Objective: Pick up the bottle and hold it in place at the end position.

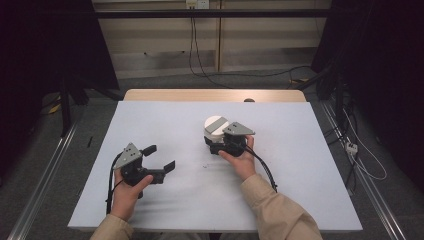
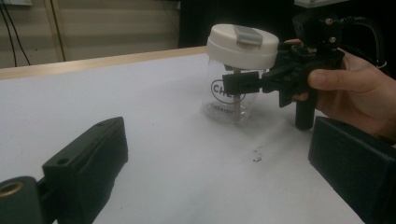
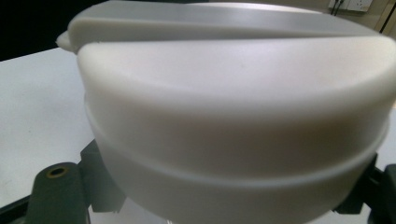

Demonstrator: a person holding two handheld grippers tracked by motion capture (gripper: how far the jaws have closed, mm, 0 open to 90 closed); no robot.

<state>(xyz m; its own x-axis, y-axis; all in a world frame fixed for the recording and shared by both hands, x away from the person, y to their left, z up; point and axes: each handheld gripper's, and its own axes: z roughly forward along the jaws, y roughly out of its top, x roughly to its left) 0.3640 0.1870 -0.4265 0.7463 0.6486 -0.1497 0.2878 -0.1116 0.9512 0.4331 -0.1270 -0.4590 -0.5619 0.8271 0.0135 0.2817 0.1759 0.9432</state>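
Gripping a clear round jar (image 2: pixel 229 93) w/ smooth cream plastic lid (image 1: pixel 216 123), right hand-held gripper (image 2: pixel 243 84) clamps its glass body; left hand-held gripper (image 1: pixel 159 157) gapes wide over matte white surface (image 1: pixel 165 120).

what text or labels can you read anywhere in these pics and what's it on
"CHE": dark print inside an oval on the clear jar, partly hidden behind the right gripper, so the word is cut off.
A smaller line beneath the oval starts "CHERISH" or similar, too blurred to read for sure.
The jar's white lid bears no text.
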